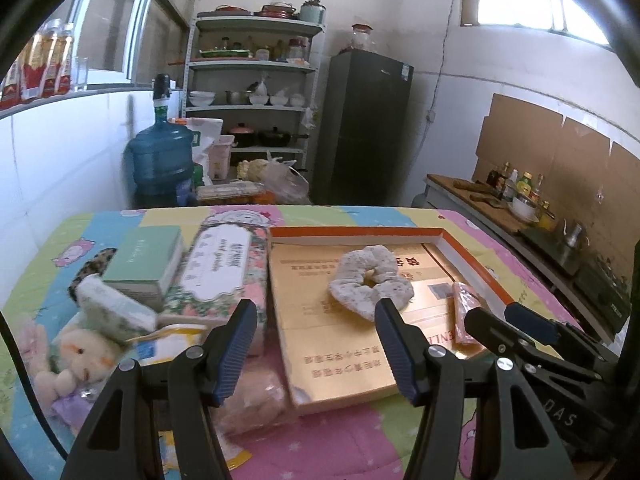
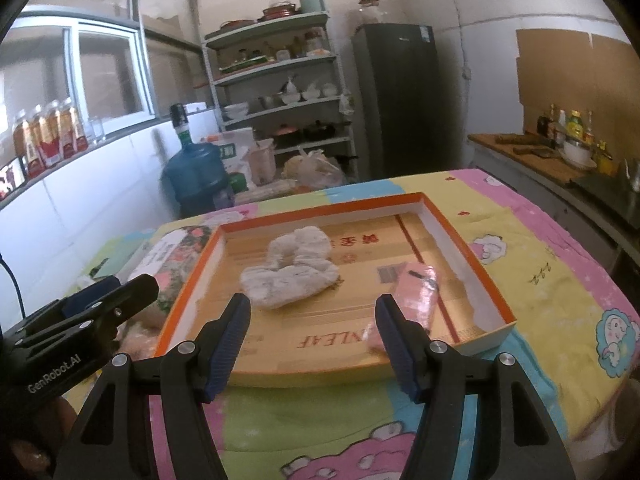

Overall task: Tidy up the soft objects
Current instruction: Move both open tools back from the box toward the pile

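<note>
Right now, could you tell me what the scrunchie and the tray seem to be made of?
Scrunchie: soft pale fabric with small specks, gathered into puffy folds. Tray: likely cardboard, with thin white walls, an orange rim and a glossy gold printed floor.

Table under a cartoon-print cloth (image 1: 328, 452)
Orange-rimmed shallow box (image 1: 472, 256) at centre; tissue pack (image 1: 224, 268) and plush toy (image 1: 76, 356) toward 9 o'clock.
</note>
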Tool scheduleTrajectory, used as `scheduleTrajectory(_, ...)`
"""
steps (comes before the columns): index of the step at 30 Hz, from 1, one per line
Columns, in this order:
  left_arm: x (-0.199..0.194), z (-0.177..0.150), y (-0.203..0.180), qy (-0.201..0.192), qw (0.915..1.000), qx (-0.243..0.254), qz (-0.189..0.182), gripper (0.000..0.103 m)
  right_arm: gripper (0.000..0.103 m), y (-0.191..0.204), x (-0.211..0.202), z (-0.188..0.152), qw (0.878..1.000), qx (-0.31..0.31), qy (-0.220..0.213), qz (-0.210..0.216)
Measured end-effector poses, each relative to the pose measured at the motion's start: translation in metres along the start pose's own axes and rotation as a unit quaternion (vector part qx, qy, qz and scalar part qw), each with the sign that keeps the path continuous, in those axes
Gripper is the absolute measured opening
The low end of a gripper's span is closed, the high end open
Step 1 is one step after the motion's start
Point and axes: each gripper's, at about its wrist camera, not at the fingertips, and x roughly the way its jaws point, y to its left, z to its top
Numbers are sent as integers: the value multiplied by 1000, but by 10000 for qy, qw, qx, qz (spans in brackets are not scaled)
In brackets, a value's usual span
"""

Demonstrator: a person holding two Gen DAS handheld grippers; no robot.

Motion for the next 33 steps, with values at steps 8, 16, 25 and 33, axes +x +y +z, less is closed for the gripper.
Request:
scheduleTrajectory(8, -23, -6, 21, -97, 9998, -53, 158, 61, 67, 27, -10, -4, 9998, -153, -61, 134)
scheduleTrajectory(16, -44, -15, 45, -162, 9991, -229, 314, 61, 67, 57, -17, -9, 9990, -345, -79, 283)
scheduleTrajectory(25, -66, -26, 85, -281, 9965, -436, 662, 61, 67, 87, -17, -17, 9976, -508, -46, 472)
scheduleTrajectory(33, -79, -39, 118, -269, 9936, -600, 916, 61, 67, 115, -12, -27, 9954, -663, 83, 687)
